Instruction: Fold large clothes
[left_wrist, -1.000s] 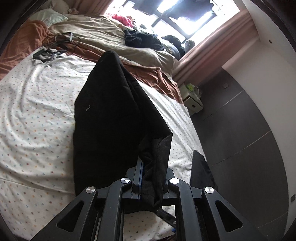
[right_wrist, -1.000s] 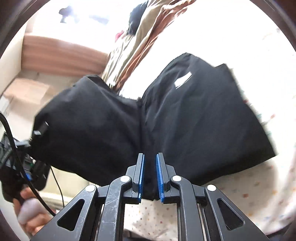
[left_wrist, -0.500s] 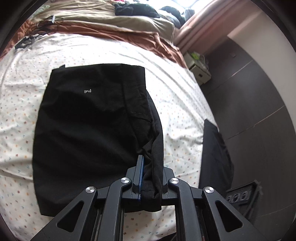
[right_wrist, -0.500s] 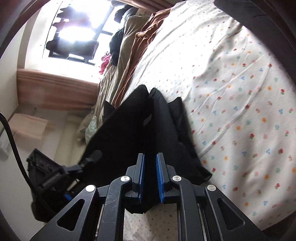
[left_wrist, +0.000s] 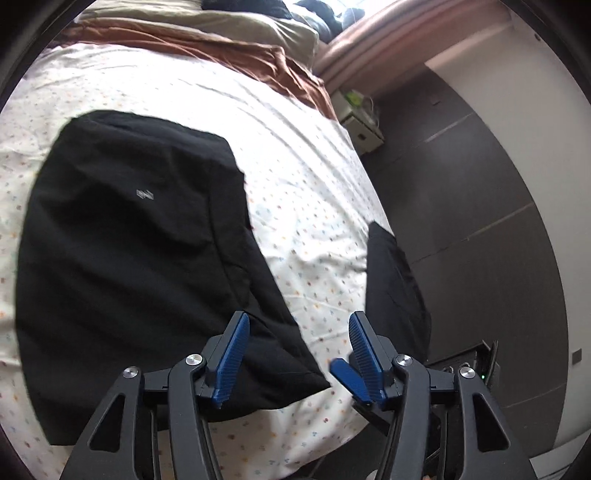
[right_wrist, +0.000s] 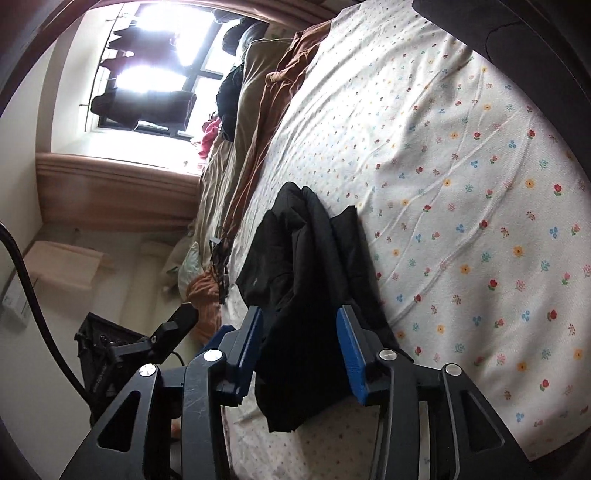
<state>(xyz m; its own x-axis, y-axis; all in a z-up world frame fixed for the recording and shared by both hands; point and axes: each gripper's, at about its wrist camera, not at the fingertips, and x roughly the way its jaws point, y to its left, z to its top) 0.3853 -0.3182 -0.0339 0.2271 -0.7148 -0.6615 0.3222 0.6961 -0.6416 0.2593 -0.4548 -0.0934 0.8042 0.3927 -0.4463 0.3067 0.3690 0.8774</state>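
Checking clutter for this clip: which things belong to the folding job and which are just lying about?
Job: black garment; left gripper and right gripper, jaws opening off it.
Lying about: second black piece, brown blanket, beige quilt, flowered sheet.

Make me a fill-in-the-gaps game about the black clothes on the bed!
1. The folded black garment lies on a white sheet printed with small ____.
2. The pads of the left gripper are coloured ____.
3. Bright light comes through the ____ in the right wrist view, beyond the right gripper.
4. Both grippers' jaws are ____ now.

Missing words: flowers; blue; window; opening
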